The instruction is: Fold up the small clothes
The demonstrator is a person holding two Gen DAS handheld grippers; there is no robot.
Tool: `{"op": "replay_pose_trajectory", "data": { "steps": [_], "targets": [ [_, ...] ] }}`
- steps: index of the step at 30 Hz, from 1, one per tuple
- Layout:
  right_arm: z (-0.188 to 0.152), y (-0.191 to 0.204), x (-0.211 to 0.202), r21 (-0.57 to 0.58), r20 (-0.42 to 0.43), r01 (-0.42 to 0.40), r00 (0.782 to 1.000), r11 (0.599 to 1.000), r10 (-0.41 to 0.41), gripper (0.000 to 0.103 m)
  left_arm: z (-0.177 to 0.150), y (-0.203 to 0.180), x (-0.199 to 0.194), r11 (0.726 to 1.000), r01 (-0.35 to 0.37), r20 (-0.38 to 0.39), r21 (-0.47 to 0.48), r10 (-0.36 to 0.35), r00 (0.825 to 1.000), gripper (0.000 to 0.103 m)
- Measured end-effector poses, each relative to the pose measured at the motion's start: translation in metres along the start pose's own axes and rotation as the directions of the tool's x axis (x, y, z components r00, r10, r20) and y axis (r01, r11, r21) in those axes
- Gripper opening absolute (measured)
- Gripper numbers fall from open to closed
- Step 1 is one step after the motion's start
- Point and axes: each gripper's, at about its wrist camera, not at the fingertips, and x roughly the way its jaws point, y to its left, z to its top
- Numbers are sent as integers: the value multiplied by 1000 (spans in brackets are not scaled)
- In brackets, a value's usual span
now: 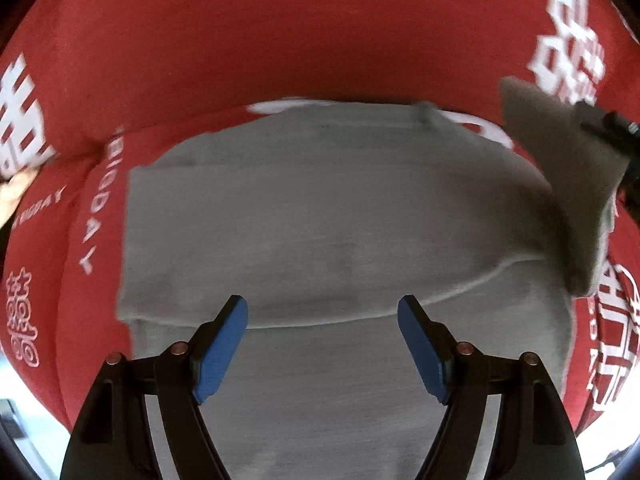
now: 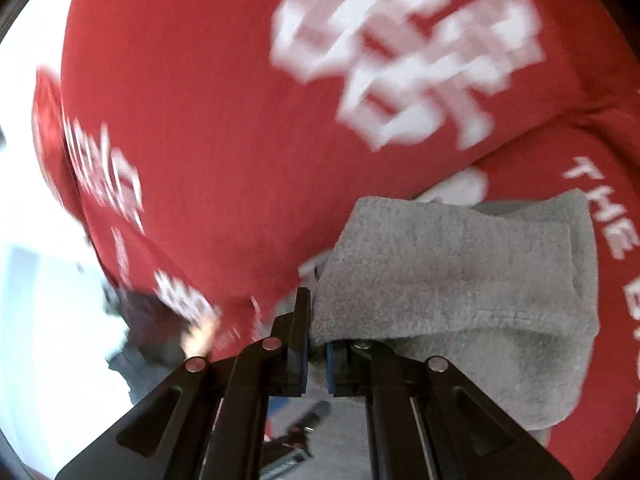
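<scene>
A grey garment (image 1: pixel 320 216) lies spread flat on a red cover (image 1: pixel 280 40) printed with white characters. My left gripper (image 1: pixel 323 328) hangs open above the garment's near part, its blue pads (image 1: pixel 220 344) wide apart with nothing between them. At the right edge of the left wrist view, a corner of the grey cloth (image 1: pixel 568 184) is lifted off the cover by the other gripper (image 1: pixel 608 128). In the right wrist view, my right gripper (image 2: pixel 317 344) is shut on that grey fabric (image 2: pixel 460 280), which drapes up and to the right from its jaws.
The red cover (image 2: pixel 200 120) fills most of both views, with a seam or fold (image 1: pixel 92 152) at the left. A bright white area (image 2: pixel 36 280) lies past the cover's left edge. Part of a hand (image 1: pixel 12 192) shows at the far left.
</scene>
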Motion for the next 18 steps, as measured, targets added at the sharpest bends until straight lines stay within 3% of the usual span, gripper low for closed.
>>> {"op": "replay_pose_trajectory", "data": {
  "steps": [3,6,10,13,16,18],
  "targets": [
    [-24,33,52,-125,-99,78,991,989,-90,7,-4,27,6,999,-18,-9,-39,18,1000,78],
    [-50,51,100,-224,-183,159,962,961,-202,7,-10,57,13,996,-32,-29,-81,29,999,78],
    [-69,47,140,-250,-259,243,916,937,-306,11,-19,81,19,992,-39,-52,-118,33,998,78],
    [-79,25,147,-217,-294,314,882,924,-368,17,-23,92,24,990,-35,-64,-137,27,998,78],
    [-81,7,126,-123,-278,305,903,944,-328,41,-25,96,29,989,-39,-70,-139,29,997,78],
    [-79,0,110,-37,-240,305,922,952,-305,45,-25,99,30,989,-37,-73,-146,27,997,78]
  ]
}}
